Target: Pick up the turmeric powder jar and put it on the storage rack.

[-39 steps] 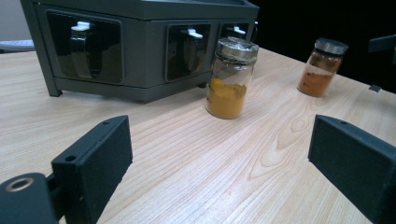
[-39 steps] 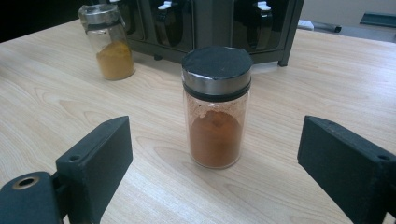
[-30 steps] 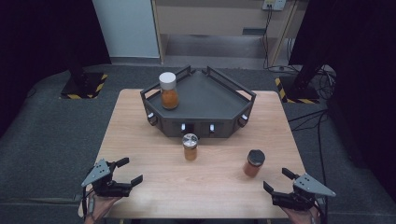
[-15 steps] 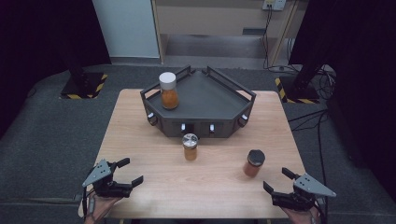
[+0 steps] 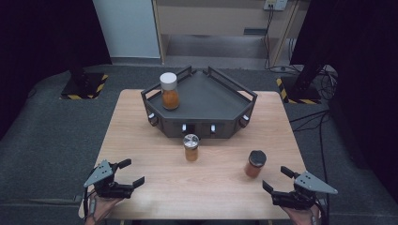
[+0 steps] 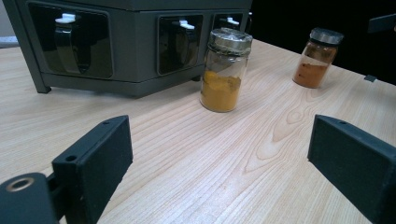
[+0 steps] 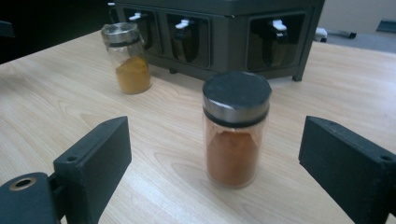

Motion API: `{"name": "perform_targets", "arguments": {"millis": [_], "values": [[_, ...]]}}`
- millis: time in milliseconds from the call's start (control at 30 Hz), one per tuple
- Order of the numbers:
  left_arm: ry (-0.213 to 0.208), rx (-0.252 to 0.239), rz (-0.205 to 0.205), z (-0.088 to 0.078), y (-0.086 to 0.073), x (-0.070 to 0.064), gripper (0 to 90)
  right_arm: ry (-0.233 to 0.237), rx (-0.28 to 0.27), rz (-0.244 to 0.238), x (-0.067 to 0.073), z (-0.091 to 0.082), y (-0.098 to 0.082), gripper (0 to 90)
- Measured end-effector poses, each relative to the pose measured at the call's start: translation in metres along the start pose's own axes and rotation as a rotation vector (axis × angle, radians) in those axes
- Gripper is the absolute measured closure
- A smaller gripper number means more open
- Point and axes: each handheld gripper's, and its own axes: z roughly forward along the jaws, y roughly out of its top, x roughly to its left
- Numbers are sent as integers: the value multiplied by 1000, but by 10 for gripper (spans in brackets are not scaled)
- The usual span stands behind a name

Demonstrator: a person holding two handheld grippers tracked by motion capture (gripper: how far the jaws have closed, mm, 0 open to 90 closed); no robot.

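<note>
Unlabelled black-lidded spice jar [image 7: 236,133], right claw [image 7: 215,158] spread, apart

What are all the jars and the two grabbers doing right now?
White-lid jar: upright on the rack, lid on.
Silver-lid jar: upright on the table, lid on.
Black-lid jar: upright on the table, lid on.
Left gripper: open, holding nothing.
Right gripper: open, facing the black-lid jar.

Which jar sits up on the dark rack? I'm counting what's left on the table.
The white-lidded jar, at the rack's left corner. The silver-lidded jar and black-lidded jar stand on the table.
</note>
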Motion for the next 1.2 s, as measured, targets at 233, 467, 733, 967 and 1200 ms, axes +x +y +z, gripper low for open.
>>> {"name": "perform_targets", "arguments": {"millis": [233,467,733,967,1200], "values": [[0,2,4,0,0,0,57,39,-1,4,-2,4,13,86],[-4,4,5,0,1,0,57,81,-6,-12,-2,13,32,86],[-5,8,5,1,1,0,58,128,17,-49,0,30,51,86],[-6,9,4,1,1,0,57,182,24,-45,-2,47,64,87],[-6,8,-4,1,1,0,53,221,31,-78,2,67,80,88]]}}
